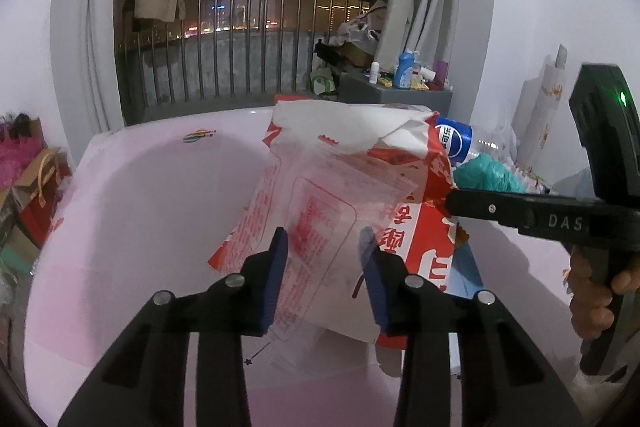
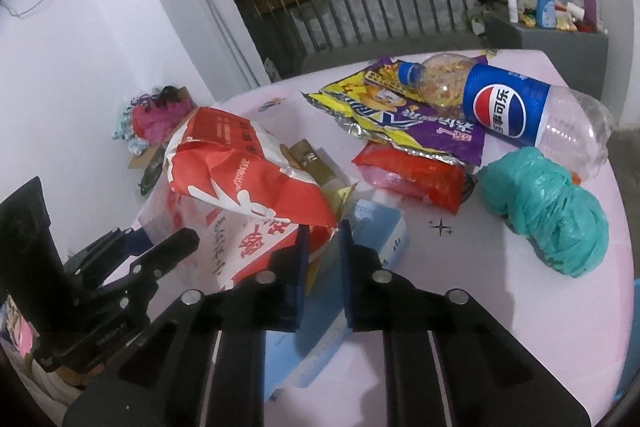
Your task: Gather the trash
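A red and white paper bag (image 1: pixel 340 187) stands on the pink table (image 1: pixel 140 207). My left gripper (image 1: pixel 324 247) is open, its blue pads on either side of the bag's lower part. In the right wrist view the same bag (image 2: pixel 240 187) leans left, with a gold box in its mouth. My right gripper (image 2: pixel 322 231) is nearly shut on the bag's red edge, above a light blue box (image 2: pixel 376 227). A Pepsi bottle (image 2: pixel 512 107), a yellow-purple snack wrapper (image 2: pixel 420 119), a red wrapper (image 2: pixel 416 175) and a teal plastic bag (image 2: pixel 548 211) lie beyond.
A grey cabinet (image 1: pixel 396 95) with bottles stands behind the table by the balcony railing. Gift bags (image 1: pixel 36 187) sit on the floor at the left. The left gripper's body (image 2: pixel 120 275) shows at the left of the right wrist view.
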Available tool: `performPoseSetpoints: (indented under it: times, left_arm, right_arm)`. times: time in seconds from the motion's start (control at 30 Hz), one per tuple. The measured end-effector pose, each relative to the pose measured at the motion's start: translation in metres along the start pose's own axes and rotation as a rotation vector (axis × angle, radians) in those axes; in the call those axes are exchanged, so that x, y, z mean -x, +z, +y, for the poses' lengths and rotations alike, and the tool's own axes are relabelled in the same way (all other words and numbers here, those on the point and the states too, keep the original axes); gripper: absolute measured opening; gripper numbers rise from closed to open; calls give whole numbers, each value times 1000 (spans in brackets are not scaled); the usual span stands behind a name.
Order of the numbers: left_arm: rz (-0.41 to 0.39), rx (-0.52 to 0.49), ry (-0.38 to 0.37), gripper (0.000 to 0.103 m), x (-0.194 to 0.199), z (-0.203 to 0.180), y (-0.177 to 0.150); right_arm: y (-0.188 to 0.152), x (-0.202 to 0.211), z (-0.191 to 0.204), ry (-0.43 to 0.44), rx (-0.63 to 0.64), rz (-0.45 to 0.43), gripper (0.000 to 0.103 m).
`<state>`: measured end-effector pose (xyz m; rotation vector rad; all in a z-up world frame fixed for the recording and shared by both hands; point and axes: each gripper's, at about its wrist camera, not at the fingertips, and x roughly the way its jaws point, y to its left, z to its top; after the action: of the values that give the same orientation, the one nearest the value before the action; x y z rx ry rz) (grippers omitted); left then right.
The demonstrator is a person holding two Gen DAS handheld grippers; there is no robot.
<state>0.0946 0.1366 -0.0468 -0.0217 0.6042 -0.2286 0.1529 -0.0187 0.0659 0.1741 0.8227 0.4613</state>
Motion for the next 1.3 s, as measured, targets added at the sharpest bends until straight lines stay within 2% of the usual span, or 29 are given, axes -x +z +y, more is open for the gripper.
performPoseSetpoints:
  times: [0.1, 0.17, 0.23, 0.3, 0.47, 0.5, 0.53, 0.63, 0.73, 0.93, 1.3]
  left_arm:
    - [4, 36, -17, 31, -1, 6, 0]
    - [8, 56, -31, 28, -3, 9, 0]
    - [9, 65, -44, 27, -3, 11, -2]
    - [8, 72, -52, 26, -3, 13, -2]
    - [3, 85, -64, 23, -4, 16, 1]
    - [1, 85, -65, 22, -4, 17, 2]
    - [-1, 85, -66, 22, -4, 18, 3]
    - [-13, 84, -62, 20, 0, 20, 1]
    - [-28, 90, -59, 20, 6, 23, 2]
    - [-79, 101, -50, 12, 24, 30, 9]
    - [-162, 121, -68, 8, 63, 41, 32]
  right_arm:
    - [1, -2, 4, -14, 27, 2, 13]
    - [1, -3, 7, -21, 43, -8, 19]
    - [3, -5, 10, -28, 62, -22, 40]
    - [4, -6, 14, -41, 75, -40, 48]
    - [9, -18, 20, -58, 109, -34, 49]
    - [10, -20, 21, -61, 111, -30, 47]
    - [12, -22, 21, -66, 113, -27, 37]
    - [13, -23, 22, -74, 109, -27, 18]
    - [13, -19, 23, -72, 108, -38, 7]
    - [15, -4, 26, -42, 96, -83, 2]
    - [22, 32, 27, 13, 90, -194, 1]
